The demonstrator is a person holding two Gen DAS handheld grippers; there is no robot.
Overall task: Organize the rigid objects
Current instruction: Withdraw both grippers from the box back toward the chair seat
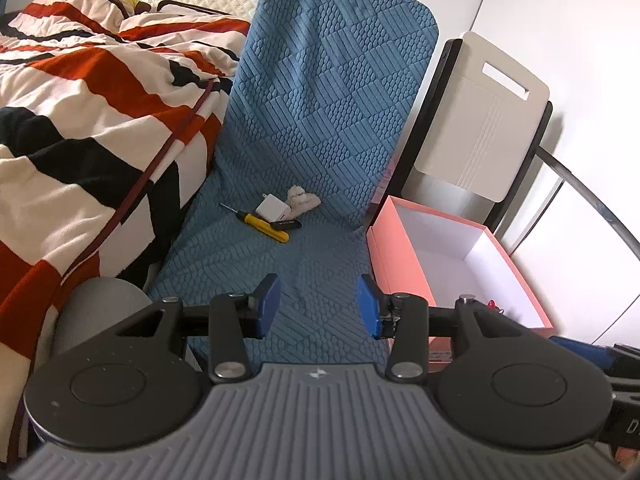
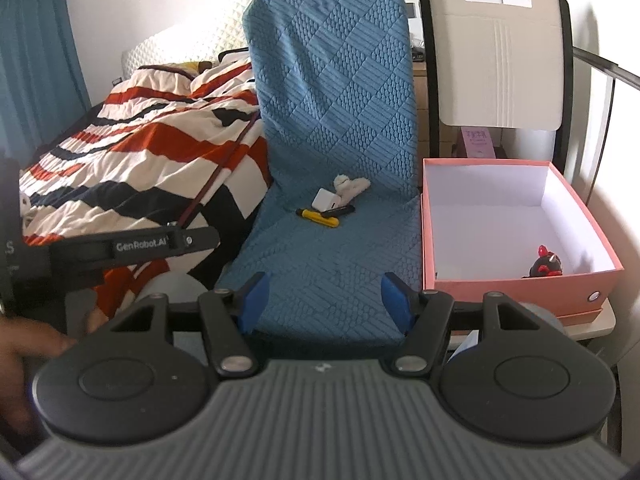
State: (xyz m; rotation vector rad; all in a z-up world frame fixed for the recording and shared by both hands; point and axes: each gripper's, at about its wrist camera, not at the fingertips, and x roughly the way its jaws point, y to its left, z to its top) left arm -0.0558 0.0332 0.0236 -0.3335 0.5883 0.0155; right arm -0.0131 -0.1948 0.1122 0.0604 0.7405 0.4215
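On the blue chair seat (image 1: 304,264) (image 2: 328,264) lie a yellow screwdriver (image 1: 264,225) (image 2: 320,217), a white charger block (image 1: 273,209) (image 2: 326,200), a black stick (image 1: 286,225) (image 2: 340,211) and a small white plush (image 1: 302,199) (image 2: 352,185). A pink box (image 1: 404,276) (image 2: 516,286) stands to the right with a small red and black figure (image 2: 546,266) inside. My left gripper (image 1: 319,306) hovers open over the seat's front edge, nothing between its blue pads. My right gripper (image 2: 322,300) is also open and empty, short of the items.
A bed with a striped red, black and white blanket (image 1: 92,120) (image 2: 152,160) runs along the left. A white-backed chair (image 1: 484,116) (image 2: 500,52) stands behind the box. The other gripper's black body (image 2: 120,248) and a hand (image 2: 24,352) show at the left of the right wrist view.
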